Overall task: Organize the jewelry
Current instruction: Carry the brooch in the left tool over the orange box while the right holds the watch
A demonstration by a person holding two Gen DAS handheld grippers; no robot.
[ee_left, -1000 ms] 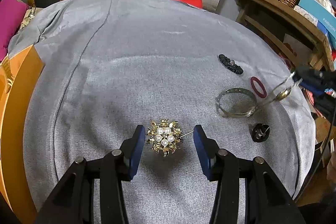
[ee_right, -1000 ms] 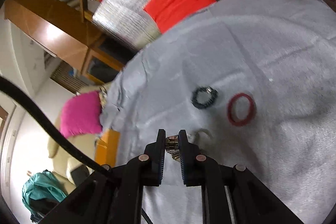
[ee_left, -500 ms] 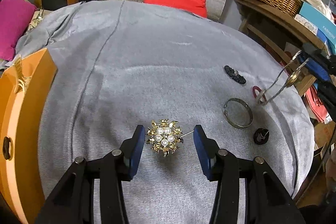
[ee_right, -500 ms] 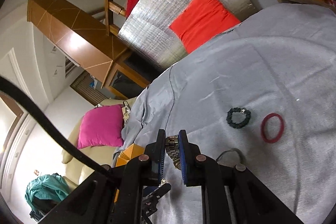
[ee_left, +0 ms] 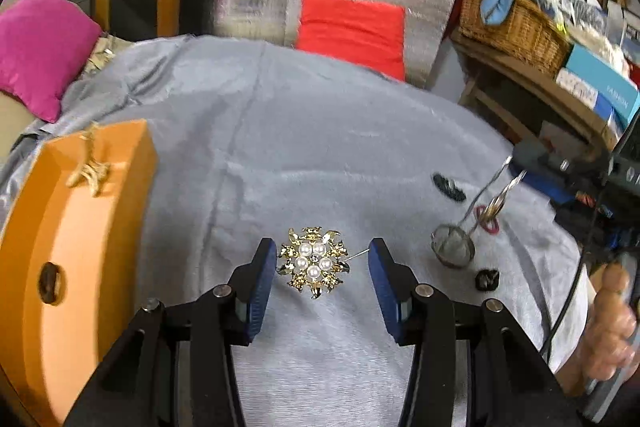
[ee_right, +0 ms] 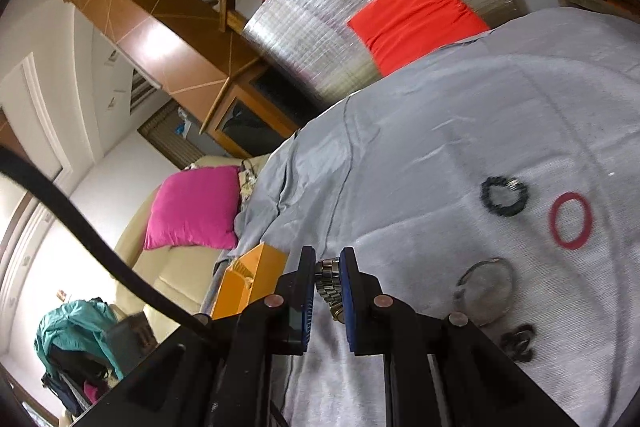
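Note:
A gold brooch (ee_left: 314,263) set with pearls hangs above the grey cloth (ee_left: 320,131), caught between the blue pads of my left gripper (ee_left: 322,255). Its left edge meets one pad and its pin tip meets the other. My right gripper (ee_right: 326,267) is shut on a steel link watch (ee_right: 329,287). In the left wrist view that watch (ee_left: 498,199) dangles at the right, over the silver bangle (ee_left: 454,247). An orange box (ee_left: 80,227) stands at the left edge of the cloth; the right wrist view shows the orange box (ee_right: 248,279) just left of the fingers.
A black beaded ring (ee_right: 503,195), a red ring (ee_right: 570,220), the bangle (ee_right: 484,291) and a small dark piece (ee_right: 518,343) lie on the cloth's right side. A hand (ee_left: 612,327) grips the right tool. Cushions, a foil panel and cluttered wooden shelves surround the table.
Both grippers have lifted and drawn back with their loads. The orange box has slid further into the left wrist view, and the watch now hangs higher above the bangle.

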